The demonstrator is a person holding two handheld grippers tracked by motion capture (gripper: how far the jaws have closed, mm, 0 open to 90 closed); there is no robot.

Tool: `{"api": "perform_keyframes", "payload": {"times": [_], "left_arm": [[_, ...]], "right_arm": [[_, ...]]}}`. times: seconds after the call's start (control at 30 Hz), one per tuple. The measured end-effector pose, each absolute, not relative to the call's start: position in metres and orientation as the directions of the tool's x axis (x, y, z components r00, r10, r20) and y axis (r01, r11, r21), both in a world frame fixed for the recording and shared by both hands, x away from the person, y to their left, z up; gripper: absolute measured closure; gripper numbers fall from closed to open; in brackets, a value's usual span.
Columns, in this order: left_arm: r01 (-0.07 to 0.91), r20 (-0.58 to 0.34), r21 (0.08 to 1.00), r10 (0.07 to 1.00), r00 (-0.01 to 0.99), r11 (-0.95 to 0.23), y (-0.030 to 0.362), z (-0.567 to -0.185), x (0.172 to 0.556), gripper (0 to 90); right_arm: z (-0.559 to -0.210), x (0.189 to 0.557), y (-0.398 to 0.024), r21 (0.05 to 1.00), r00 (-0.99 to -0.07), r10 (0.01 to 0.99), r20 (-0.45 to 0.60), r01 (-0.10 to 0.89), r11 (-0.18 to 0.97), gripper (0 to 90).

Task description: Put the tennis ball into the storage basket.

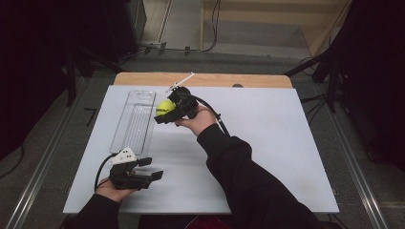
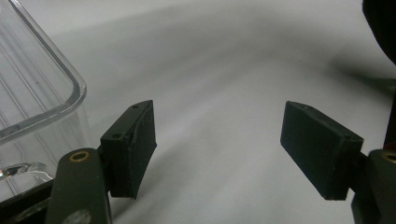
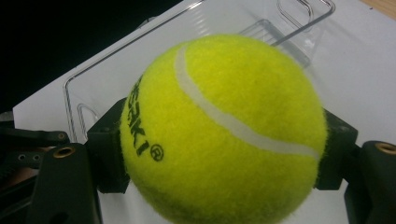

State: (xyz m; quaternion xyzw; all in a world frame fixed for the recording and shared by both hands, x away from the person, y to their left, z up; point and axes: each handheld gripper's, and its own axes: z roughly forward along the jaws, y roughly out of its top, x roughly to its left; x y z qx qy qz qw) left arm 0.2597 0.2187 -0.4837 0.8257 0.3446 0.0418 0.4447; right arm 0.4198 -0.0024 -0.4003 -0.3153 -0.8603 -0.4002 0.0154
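White tabletop (image 1: 267, 157) on a wood bench, dark room around it, clear plastic tray (image 1: 134, 121) lying lengthwise at the left side.

Right gripper (image 1: 165, 114) is up off the table beside the tray's far end, jaws clamped on a yellow-green tennis ball (image 1: 165, 107). In the right gripper view the ball (image 3: 224, 130) sits between both pads, gripped across its middle, with the tray (image 3: 187, 56) below and behind it. Looks like a carry toward the tray, ball not yet over it for certain.

Left gripper (image 1: 150, 168) rests low near the tray's near end, jaws wide, nothing between them; tray corner (image 2: 42, 93) just beside its left pad.

Handling call: ball is light, felt cover gives good friction, rubber shell compresses a bit so the pads bite rather than slip. Not fragile. Grip across the widest diameter is right; off-centre and it would squirt out. Will bounce and roll if released high, and the tray is smooth, hard and shallow-walled, so a low release is wanted.
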Motion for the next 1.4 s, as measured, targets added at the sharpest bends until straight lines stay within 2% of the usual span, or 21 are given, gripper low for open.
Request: {"api": "perform_keyframes", "payload": {"times": [1.4], "left_arm": [[0.525, -0.23, 0.765, 0.605, 0.763, -0.372, 0.221, -0.483, 0.259, 27.1]], "right_arm": [[-0.395, 0.444, 0.071, 0.678, -0.813, 0.519, 0.263, 0.539, 0.5, 23.1]]}}
